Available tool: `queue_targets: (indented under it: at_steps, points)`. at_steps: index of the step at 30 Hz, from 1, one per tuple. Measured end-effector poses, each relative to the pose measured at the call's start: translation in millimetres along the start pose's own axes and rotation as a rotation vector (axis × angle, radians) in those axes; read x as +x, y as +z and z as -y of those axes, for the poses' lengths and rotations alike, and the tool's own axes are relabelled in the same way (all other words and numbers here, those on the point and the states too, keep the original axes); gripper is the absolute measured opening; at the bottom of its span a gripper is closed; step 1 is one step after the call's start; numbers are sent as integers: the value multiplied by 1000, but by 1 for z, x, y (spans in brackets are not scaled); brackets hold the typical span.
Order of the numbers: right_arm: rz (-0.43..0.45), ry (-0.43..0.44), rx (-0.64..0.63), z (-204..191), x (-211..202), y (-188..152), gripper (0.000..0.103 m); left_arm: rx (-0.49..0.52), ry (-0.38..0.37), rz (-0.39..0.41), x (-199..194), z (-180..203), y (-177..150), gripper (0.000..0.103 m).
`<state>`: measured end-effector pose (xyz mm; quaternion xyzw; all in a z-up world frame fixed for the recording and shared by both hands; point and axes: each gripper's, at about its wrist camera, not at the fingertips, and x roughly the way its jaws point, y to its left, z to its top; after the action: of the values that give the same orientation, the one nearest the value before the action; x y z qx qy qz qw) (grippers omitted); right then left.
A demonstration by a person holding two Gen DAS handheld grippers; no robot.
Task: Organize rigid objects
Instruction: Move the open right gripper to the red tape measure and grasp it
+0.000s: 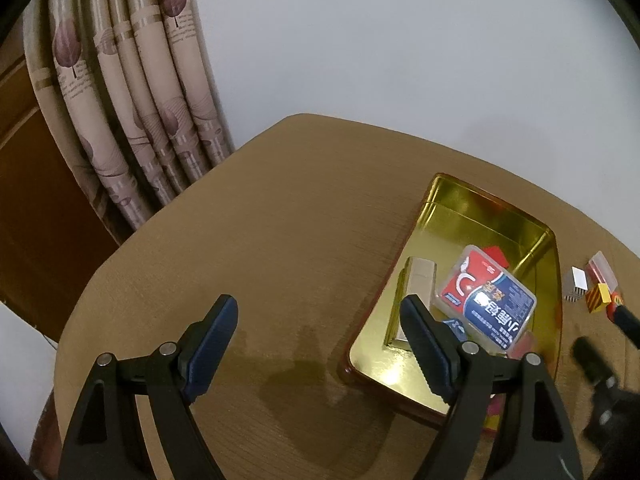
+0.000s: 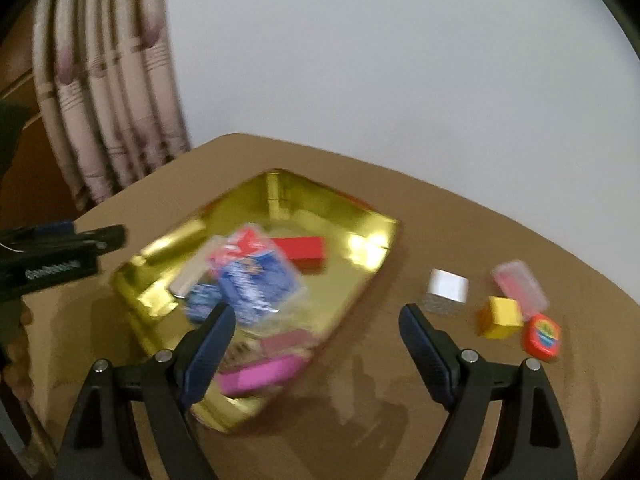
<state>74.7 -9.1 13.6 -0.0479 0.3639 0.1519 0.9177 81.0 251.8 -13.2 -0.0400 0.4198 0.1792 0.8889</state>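
A gold tin tray [image 1: 460,208] [image 2: 360,220] lies on the brown table. In it are a clear box with a red and blue label [image 1: 486,296] [image 2: 256,276], a silver bar [image 1: 416,280], a red block [image 2: 304,252] and a pink box [image 2: 260,374]. To the right of the tray lie a white and silver block [image 2: 446,292] [image 1: 576,284], a yellow cube [image 2: 502,316] [image 1: 598,298], a clear pink case [image 2: 520,286] [image 1: 602,270] and a red round piece [image 2: 542,336]. My left gripper [image 1: 320,352] is open and empty left of the tray. My right gripper [image 2: 316,356] is open and empty above the tray's near right edge.
A patterned curtain [image 1: 132,92] hangs at the back left beside a white wall. The table's [image 1: 280,208] curved edges drop off at left and back. The left gripper's body [image 2: 60,260] shows at the left of the right wrist view.
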Motion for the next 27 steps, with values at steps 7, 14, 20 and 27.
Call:
queue_targets:
  at_steps: [7,14,20,27]
  points:
    - [-29,-172,153,98,-2,-23,87,21,1,2,-1,6,-3,81]
    - [-89,-272,256,170,15,-37,87,45,-18,-8,0,12,-6,81]
    - [-122,-296,277,182,46,-38,87,84,-35,1,-2,18,-11,82]
    - [-149,-331,303,192,76,-38,86,146,-58,31,-7,36,-16,83]
